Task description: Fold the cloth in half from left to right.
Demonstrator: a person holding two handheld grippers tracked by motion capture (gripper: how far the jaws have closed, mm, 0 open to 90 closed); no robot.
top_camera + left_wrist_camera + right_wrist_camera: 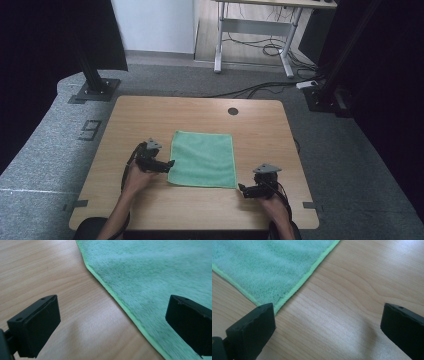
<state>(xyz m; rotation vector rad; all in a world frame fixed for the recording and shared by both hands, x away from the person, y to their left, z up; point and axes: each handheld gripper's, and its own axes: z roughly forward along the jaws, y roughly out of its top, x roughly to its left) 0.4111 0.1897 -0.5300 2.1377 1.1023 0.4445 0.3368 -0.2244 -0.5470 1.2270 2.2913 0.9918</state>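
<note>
1. On the desk [150, 112], a little nearer the person's edge than the far edge and about midway between its side edges, a green cloth [203, 158] lies spread flat, roughly square, with a brighter green hem.
2. At the cloth's left edge, near its near-left corner, the left gripper [170, 163] is held low over the wood with its tips just at the hem.
3. From the left gripper view, the left gripper's [112, 320] jaws stand wide apart and hold nothing; one jaw is over bare wood, the other over the cloth [160, 272], so the hem runs between them.
4. Beside the cloth's near-right corner, the right gripper [242, 189] sits close to the desk's near edge, its tips just short of the corner.
5. From the right gripper view, the right gripper's [328, 327] jaws are likewise spread wide and empty; the corner of the cloth [267, 267] lies just ahead of one jaw, and bare wood lies between the jaws.
6. Near the middle of the desk's far edge there is a round dark cable hole [233, 111], well apart from the cloth.
7. Both of the person's forearms come in over the near edge, one to each gripper.
</note>
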